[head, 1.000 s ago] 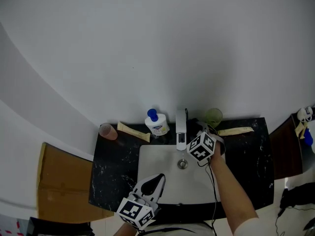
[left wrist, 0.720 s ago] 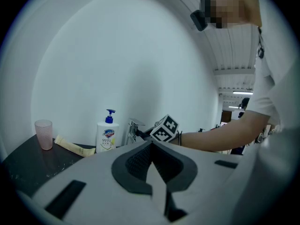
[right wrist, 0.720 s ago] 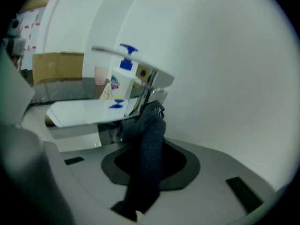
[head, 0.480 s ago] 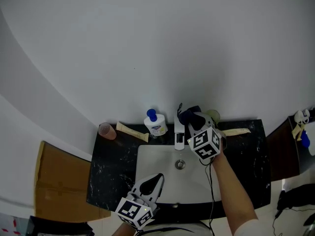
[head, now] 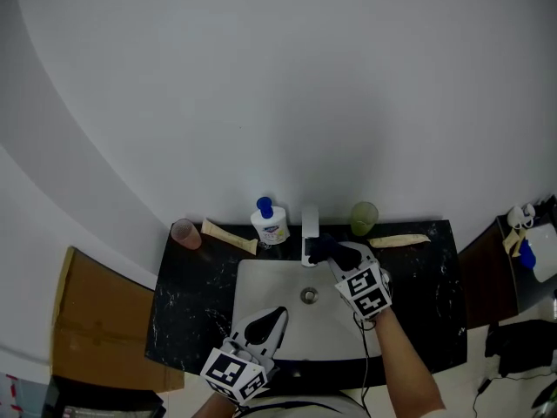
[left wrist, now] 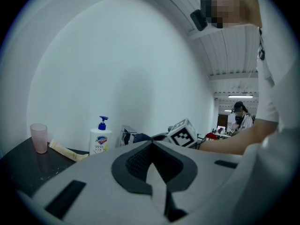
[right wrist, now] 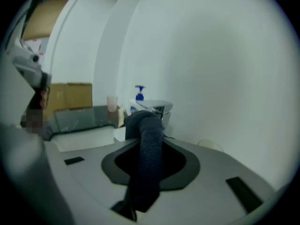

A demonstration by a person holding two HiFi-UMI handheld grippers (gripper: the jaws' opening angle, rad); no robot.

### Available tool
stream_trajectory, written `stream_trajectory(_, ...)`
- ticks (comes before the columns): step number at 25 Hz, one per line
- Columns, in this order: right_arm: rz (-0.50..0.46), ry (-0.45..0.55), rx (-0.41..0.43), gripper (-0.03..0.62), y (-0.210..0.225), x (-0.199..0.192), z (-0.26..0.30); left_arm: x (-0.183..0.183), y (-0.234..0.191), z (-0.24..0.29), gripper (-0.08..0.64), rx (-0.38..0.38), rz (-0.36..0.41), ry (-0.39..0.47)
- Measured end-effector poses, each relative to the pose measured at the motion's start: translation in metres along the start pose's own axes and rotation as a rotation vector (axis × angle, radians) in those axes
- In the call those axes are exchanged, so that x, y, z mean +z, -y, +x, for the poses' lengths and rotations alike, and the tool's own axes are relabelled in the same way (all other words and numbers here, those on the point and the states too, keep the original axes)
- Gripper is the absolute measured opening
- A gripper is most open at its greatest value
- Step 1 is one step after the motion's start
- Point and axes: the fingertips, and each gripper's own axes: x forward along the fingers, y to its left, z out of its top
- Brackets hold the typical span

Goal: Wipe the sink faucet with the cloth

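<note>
Head view: black counter [head: 435, 303] with a white sink [head: 261, 286], and the faucet [head: 310, 232] at back centre. The right gripper [head: 335, 255] comes in from the right. A dark cloth [head: 320, 250] is bunched at its tip, right up against the faucet's right side. The left gripper [head: 277, 316] sits low over the sink's front, well apart from the faucet. Soap bottle [head: 271, 223], pink cup [head: 184, 232] and green cup [head: 364, 217] stand along the back. Only this view shows the green cup.

Left gripper view: fingers [left wrist: 136, 161] together, nothing between them. Past them are the soap bottle, the faucet and the right gripper's cube [left wrist: 183, 132]. Only this view shows a person [left wrist: 240, 114] far behind.

Right gripper view: fingers [right wrist: 180, 165] clamped on the cloth, a dark roll running up between them. Its end bulges in front of the faucet; contact is unclear here. A cardboard box [right wrist: 70, 95] stands at left.
</note>
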Motion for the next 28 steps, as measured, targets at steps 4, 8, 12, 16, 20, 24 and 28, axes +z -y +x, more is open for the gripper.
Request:
stream_trajectory(4, 0.27, 0.251, 0.047, 0.1, -0.01, 0.025, -0.087, 0.022, 0.004, -0.008, -0.003, -0.001, -0.005, 0.033)
stream_trajectory(8, 0.522, 0.401, 0.035, 0.1, -0.008, 0.034, -0.18, 0.036, 0.007, -0.018, -0.003, 0.0, 0.006, 0.072)
stream_trajectory(12, 0.509, 0.395, -0.04, 0.1, -0.017, 0.034, -0.227, 0.041, 0.002, -0.025, -0.003, 0.005, 0.004, 0.095)
stream_trajectory(16, 0.489, 0.366, -0.077, 0.1, -0.022, 0.027, -0.228, 0.05, -0.001, -0.026, -0.003, 0.011, -0.002, 0.103)
stream_trajectory(20, 0.463, 0.346, -0.072, 0.1, -0.027, 0.031, -0.228, 0.058, 0.005, -0.031, -0.003, 0.02, -0.003, 0.094)
stream_trajectory(24, 0.443, 0.345, -0.066, 0.1, -0.029, 0.035, -0.228, 0.054, 0.005, -0.031, -0.003, 0.017, -0.003, 0.095)
stream_trajectory(28, 0.446, 0.349, -0.075, 0.1, -0.027, 0.035, -0.231, 0.054, 0.005, -0.029, -0.003, 0.009, 0.002, 0.104)
